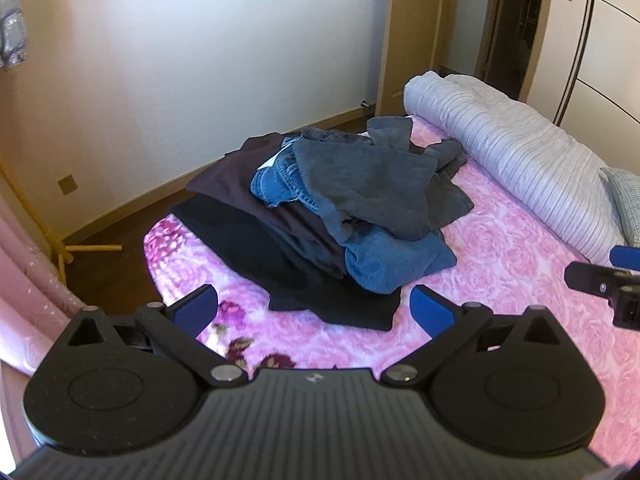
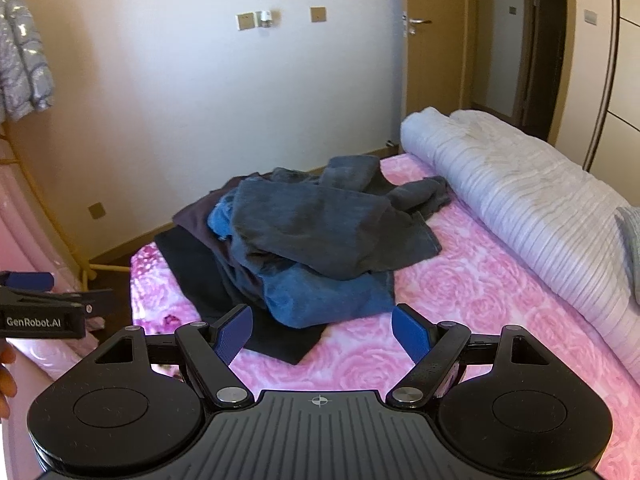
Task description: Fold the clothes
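A pile of clothes lies on the pink bed [image 1: 520, 280]: a grey-blue garment [image 1: 372, 176] on top, blue denim [image 1: 384, 264] under it, a dark brown piece [image 1: 236, 176] and a black garment [image 1: 256, 256] at the bottom. The pile also shows in the right wrist view [image 2: 320, 224]. My left gripper [image 1: 314, 308] is open and empty, just in front of the pile's near edge. My right gripper [image 2: 322, 336] is open and empty, near the black garment's corner [image 2: 288, 344]. Each gripper shows at the edge of the other's view.
A rolled grey-white quilt [image 1: 516, 152] lies along the bed's right side, with a grey pillow [image 1: 628, 200] beside it. A wall and wooden floor [image 1: 120, 248] are behind the bed, a door [image 1: 408, 32] at the back, and a wooden rack [image 1: 60, 248] at the left.
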`<action>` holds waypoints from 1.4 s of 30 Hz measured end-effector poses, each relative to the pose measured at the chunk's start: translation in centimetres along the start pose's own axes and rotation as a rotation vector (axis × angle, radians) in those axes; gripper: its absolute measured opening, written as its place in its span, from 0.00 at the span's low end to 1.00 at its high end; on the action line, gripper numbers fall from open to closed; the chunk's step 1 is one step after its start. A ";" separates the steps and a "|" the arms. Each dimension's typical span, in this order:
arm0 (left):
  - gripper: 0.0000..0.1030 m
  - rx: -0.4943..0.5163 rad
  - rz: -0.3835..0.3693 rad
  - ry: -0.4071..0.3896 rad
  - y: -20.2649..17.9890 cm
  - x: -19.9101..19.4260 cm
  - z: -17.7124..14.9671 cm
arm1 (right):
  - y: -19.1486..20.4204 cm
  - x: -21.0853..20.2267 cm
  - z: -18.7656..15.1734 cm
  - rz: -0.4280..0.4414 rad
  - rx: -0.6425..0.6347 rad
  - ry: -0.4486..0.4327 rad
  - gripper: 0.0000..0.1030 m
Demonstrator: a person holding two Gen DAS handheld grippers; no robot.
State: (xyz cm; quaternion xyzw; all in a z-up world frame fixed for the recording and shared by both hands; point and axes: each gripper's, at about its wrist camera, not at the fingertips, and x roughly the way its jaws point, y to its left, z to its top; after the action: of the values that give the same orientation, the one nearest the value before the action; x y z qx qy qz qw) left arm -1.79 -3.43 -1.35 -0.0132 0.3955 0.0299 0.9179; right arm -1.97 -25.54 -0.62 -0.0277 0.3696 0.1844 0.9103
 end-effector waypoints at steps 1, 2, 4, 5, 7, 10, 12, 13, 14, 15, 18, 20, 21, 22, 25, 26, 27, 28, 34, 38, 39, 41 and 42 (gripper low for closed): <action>0.98 0.011 -0.009 0.001 0.1 0.8 0.4 | 0.0 0.6 0.2 -0.009 0.003 0.006 0.78; 0.98 0.025 -0.016 0.004 0.2 1.7 0.8 | -0.1 1.2 0.4 -0.018 0.006 0.011 0.78; 0.98 0.055 -0.036 0.015 0.4 3.9 1.8 | -0.2 2.8 1.0 -0.038 0.012 0.024 0.78; 0.98 0.072 -0.049 0.027 0.5 5.1 2.4 | -0.2 3.7 1.4 -0.048 0.015 0.033 0.78; 0.98 0.135 -0.085 0.034 0.6 7.7 3.7 | -0.3 5.7 2.1 -0.068 0.022 0.056 0.78; 0.98 0.267 -0.119 0.039 0.4 11.8 5.2 | 0.0 9.3 3.3 -0.090 -0.013 0.090 0.78; 0.97 0.371 -0.145 0.036 0.2 14.4 6.0 | 0.3 11.7 4.2 -0.093 -0.043 0.109 0.78; 0.97 0.436 -0.160 0.026 0.1 15.7 6.4 | 0.4 13.0 4.7 -0.094 -0.057 0.119 0.78; 0.97 0.506 -0.172 0.015 0.1 16.9 6.6 | 0.6 14.3 5.1 -0.090 -0.079 0.126 0.78; 0.96 0.576 -0.183 0.002 0.1 18.2 6.7 | 0.9 15.5 5.4 -0.081 -0.110 0.133 0.78; 0.95 0.776 -0.213 -0.038 0.6 21.9 6.7 | 2.3 19.1 6.0 -0.039 -0.228 0.157 0.78; 0.95 0.907 -0.232 -0.076 1.2 24.0 6.5 | 3.7 21.5 6.1 -0.008 -0.308 0.172 0.78; 0.95 0.975 -0.242 -0.103 1.4 25.0 6.4 | 4.5 22.8 6.1 0.008 -0.352 0.179 0.78; 0.95 1.040 -0.249 -0.131 1.7 25.9 6.3 | 5.3 23.9 6.0 0.021 -0.394 0.184 0.78; 0.93 1.204 -0.305 -0.183 2.3 28.6 6.6 | 8.0 27.3 5.4 0.059 -0.513 0.194 0.78; 0.93 1.249 -0.331 -0.198 2.5 29.3 6.7 | 8.9 28.3 5.2 0.069 -0.552 0.193 0.78; 0.93 1.293 -0.356 -0.210 2.7 29.9 6.8 | 9.8 29.3 4.8 0.074 -0.597 0.186 0.78; 0.93 1.336 -0.377 -0.225 2.8 30.4 6.9 | 10.7 30.1 4.5 0.083 -0.639 0.181 0.78; 0.91 1.520 -0.481 -0.297 3.0 32.3 7.4 | 14.0 34.5 2.4 0.107 -0.840 0.182 0.77; 0.91 1.522 -0.518 -0.294 2.8 32.3 8.2 | 14.1 36.4 2.9 0.072 -0.822 0.201 0.27; 0.92 1.522 -0.521 -0.296 2.7 32.3 8.4 | 13.7 36.0 3.4 0.075 -0.793 0.198 0.18; 0.92 1.527 -0.526 -0.306 2.5 32.0 8.6 | 12.9 34.9 4.5 0.075 -0.738 0.183 0.14; 0.92 1.535 -0.528 -0.326 2.1 31.8 8.7 | 12.2 34.1 5.1 0.076 -0.707 0.172 0.14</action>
State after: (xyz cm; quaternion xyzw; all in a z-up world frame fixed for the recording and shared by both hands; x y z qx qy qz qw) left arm 26.14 0.54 -18.48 0.5291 0.1519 -0.4637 0.6943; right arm 19.54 -2.45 -19.14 -0.3425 0.3591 0.3314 0.8024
